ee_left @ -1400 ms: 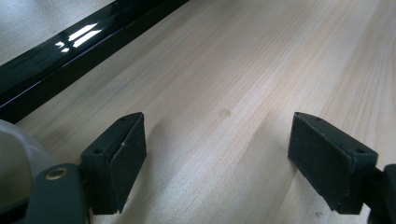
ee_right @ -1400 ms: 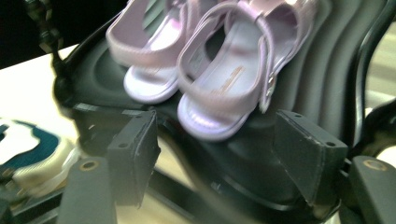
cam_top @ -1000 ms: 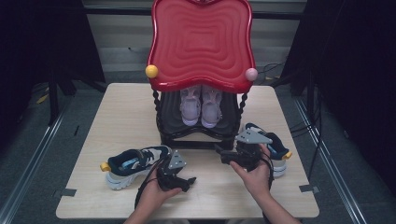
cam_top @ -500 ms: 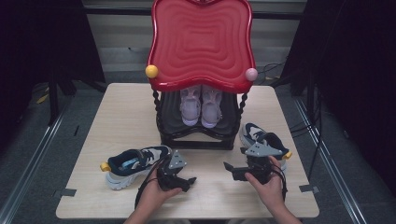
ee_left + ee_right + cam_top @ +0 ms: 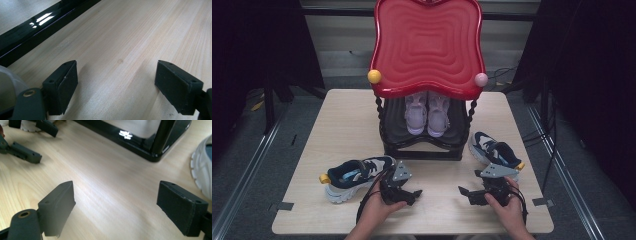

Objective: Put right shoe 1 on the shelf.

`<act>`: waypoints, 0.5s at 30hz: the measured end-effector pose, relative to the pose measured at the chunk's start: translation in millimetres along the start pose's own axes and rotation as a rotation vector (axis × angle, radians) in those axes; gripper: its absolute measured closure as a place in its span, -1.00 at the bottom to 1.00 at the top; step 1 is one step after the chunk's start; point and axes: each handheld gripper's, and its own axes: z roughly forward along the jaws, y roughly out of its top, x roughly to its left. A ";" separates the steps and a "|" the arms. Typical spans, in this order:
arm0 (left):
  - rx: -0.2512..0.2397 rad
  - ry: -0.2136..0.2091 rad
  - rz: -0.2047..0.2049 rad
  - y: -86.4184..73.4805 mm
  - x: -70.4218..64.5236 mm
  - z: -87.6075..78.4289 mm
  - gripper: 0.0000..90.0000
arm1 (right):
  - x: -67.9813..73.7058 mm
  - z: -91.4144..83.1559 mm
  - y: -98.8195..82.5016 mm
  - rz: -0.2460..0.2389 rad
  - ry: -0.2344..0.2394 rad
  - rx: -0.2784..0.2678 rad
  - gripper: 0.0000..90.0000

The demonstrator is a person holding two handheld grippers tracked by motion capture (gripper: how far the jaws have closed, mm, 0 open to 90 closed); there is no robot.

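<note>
Both claws rest open and empty on the table [image 5: 337,125] before the shoe rack [image 5: 422,145]: left claw [image 5: 414,194] beside the left sneaker [image 5: 354,176], right claw [image 5: 464,193], jaws just opened, beside the right sneaker [image 5: 494,152]. A grab by the loose upper could let a sneaker slip.

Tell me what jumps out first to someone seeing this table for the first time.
The glossy red wavy top of the black shoe rack at the table's far middle dominates, with a pair of lilac shoes on its shelf beneath. A dark blue sneaker lies front left, its mate to the right of the rack. Near the front edge the left gripper and right gripper point at each other, jaws open and holding nothing.
</note>
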 end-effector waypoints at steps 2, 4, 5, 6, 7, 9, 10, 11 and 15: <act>0.000 0.000 -0.001 0.0 0.0 0.0 -0.59 | -1.0 -0.5 -4.5 0.012 0.007 0.012 -0.69; 0.001 0.000 0.000 0.0 0.0 0.0 -0.59 | -1.7 -0.9 -8.9 0.008 0.008 0.020 -0.69; 0.000 0.000 -0.001 0.0 -0.1 0.0 -0.60 | -2.6 -0.7 -12.2 0.005 0.010 0.024 -0.69; 0.000 -0.001 0.000 0.0 -0.1 0.0 -0.60 | -3.2 -0.6 -14.6 0.008 0.011 0.031 -0.69; 0.000 0.001 -0.001 0.0 -0.1 0.0 -0.60 | -4.0 -0.4 -16.9 0.009 0.014 0.037 -0.69; 0.000 0.000 -0.001 0.0 -0.2 0.1 -0.60 | -4.8 -0.5 -18.9 0.002 0.021 0.049 -0.69; 0.000 0.000 -0.001 0.0 -0.2 0.2 -0.60 | -5.1 -0.5 -20.0 -0.011 0.015 0.055 -0.69; 0.000 0.000 -0.001 0.0 -0.2 0.1 -0.60 | -5.2 -0.2 -21.5 -0.014 0.014 0.064 -0.69; -0.004 -0.002 0.001 -0.1 -0.4 0.5 -0.61 | -6.4 1.2 -25.8 -0.021 0.021 0.085 -0.69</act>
